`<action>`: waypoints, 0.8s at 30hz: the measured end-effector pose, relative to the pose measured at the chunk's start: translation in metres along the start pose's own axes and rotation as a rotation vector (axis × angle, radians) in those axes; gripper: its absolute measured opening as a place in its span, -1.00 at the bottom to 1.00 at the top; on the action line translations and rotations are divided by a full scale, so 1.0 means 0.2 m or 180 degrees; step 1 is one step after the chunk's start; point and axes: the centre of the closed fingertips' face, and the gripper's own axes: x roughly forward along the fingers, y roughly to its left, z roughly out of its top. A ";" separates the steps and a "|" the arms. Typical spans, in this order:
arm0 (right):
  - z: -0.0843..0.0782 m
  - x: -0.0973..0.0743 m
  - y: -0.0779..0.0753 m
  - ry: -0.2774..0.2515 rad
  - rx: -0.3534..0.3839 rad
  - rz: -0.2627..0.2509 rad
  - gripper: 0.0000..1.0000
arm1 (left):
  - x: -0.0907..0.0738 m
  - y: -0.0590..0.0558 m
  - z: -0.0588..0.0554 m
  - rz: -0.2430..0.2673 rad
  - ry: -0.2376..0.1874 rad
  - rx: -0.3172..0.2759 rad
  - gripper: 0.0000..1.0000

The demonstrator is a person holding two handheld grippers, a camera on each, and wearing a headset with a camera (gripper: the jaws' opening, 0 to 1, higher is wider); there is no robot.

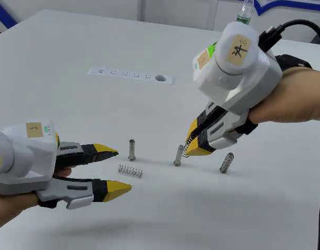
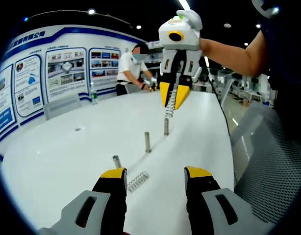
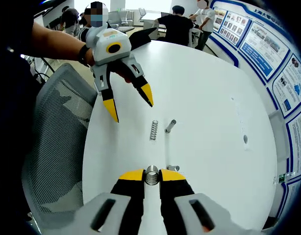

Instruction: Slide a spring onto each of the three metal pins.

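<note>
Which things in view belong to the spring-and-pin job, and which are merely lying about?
Job: left bare silver metal pin, middle bare silver pin, third silver pin wearing a spring, loose coiled metal spring lying flat, another coiled spring gripped by the right gripper.
Lying about: long white power strip, clear plastic bottle with green label, grey mesh office chair.

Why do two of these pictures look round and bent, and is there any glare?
Left gripper view: a fisheye lens bows the table edge and wall posters; ceiling lights glare as bright spots. Right gripper view: same bowing, and the spring between the jaws looms large. Head view: straight lines, soft shadow beneath the left gripper.
</note>
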 end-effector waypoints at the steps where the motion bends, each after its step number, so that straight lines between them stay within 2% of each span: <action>1: 0.00 0.00 -0.02 0.0003 0.0017 -0.0006 -0.75 | 0.00 0.01 -0.01 0.0022 -0.0001 -0.0005 -0.03; 3: -0.01 0.01 -0.06 0.0016 0.0030 -0.0028 -0.75 | -0.01 0.01 -0.01 0.0055 -0.0003 -0.0023 0.00; 13: -0.03 0.06 -0.15 0.0074 0.0084 -0.0060 -0.75 | -0.03 0.04 -0.04 0.0162 -0.0013 -0.0100 0.16; 19: -0.07 0.13 -0.22 0.0184 0.0058 -0.0136 -0.75 | -0.03 0.05 -0.04 0.0187 -0.0021 -0.0118 0.20; 24: -0.09 0.17 -0.23 0.0215 0.0094 -0.0110 -0.75 | -0.03 0.05 -0.04 0.0191 -0.0014 -0.0125 0.22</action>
